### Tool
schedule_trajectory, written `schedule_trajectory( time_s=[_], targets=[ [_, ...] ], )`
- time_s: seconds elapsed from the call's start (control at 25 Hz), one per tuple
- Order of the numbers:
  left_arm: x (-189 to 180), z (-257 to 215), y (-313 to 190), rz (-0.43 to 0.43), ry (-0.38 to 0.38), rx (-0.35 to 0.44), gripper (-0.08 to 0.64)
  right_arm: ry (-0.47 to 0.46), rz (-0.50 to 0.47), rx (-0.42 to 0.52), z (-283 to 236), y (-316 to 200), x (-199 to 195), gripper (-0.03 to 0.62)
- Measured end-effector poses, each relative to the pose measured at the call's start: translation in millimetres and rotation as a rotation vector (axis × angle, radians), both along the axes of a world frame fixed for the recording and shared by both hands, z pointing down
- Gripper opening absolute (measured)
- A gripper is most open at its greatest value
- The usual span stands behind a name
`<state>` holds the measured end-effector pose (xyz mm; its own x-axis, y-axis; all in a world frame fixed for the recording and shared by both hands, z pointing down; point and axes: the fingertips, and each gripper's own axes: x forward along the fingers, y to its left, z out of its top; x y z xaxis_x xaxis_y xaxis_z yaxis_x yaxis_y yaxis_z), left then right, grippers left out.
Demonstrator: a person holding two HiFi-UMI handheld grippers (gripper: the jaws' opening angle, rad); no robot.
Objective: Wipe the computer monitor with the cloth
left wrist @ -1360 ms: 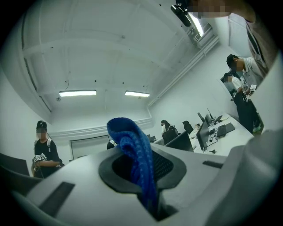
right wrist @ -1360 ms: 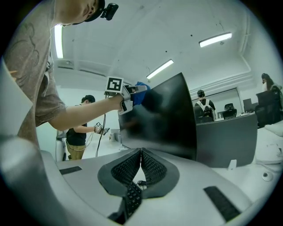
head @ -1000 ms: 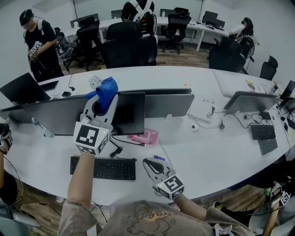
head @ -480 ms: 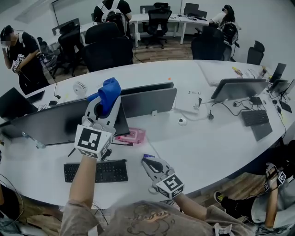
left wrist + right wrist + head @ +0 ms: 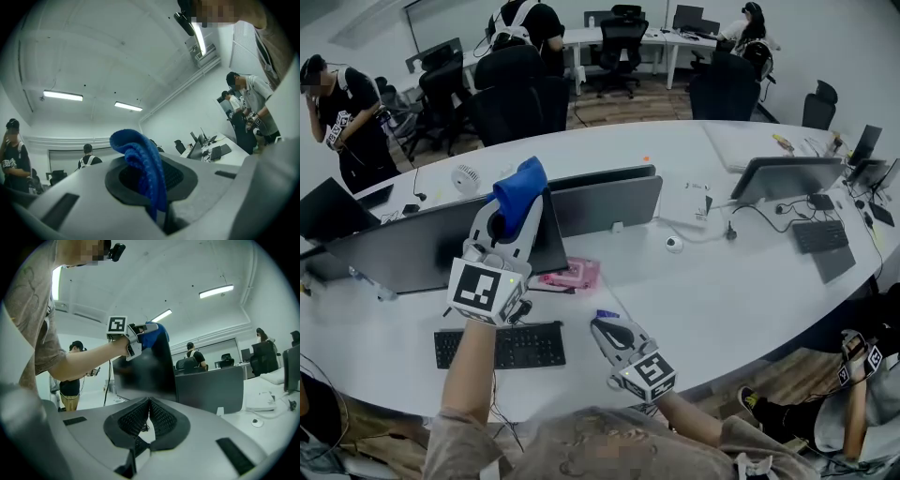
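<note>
Blue cloth point(image 5: 519, 187): soft, light, floppy, likely to grip the glass without slipping. Pinched by a bunched fold in left gripper point(image 5: 508, 214), raised at the top edge of computer monitor point(image 5: 551, 239); contact unclear. Best kept held mid-fold, flap free. Right gripper point(image 5: 609, 330) closed on nothing, low beside keyboard point(image 5: 502, 345).

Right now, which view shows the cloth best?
The left gripper view: the blue cloth fills its centre, pinched in the left tongs. The head view shows it small, by the monitor; the right gripper view shows only a distant blue patch.
</note>
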<state>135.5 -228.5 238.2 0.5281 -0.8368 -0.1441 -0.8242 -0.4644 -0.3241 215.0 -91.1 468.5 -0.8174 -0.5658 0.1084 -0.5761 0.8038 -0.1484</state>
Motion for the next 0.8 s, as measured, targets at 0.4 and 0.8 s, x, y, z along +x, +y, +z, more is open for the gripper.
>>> schedule_trajectory(
  time_s=[0.4,0.8],
  targets=[
    [-85,5,53,-0.079,0.018,0.005,0.048,0.015,-0.080,0.007,1,15,-60,0.021],
    [-231,35,121,-0.279,0.053,-0.052,0.048,0.019,-0.203,0.021,-3,30,-164,0.021]
  ],
)
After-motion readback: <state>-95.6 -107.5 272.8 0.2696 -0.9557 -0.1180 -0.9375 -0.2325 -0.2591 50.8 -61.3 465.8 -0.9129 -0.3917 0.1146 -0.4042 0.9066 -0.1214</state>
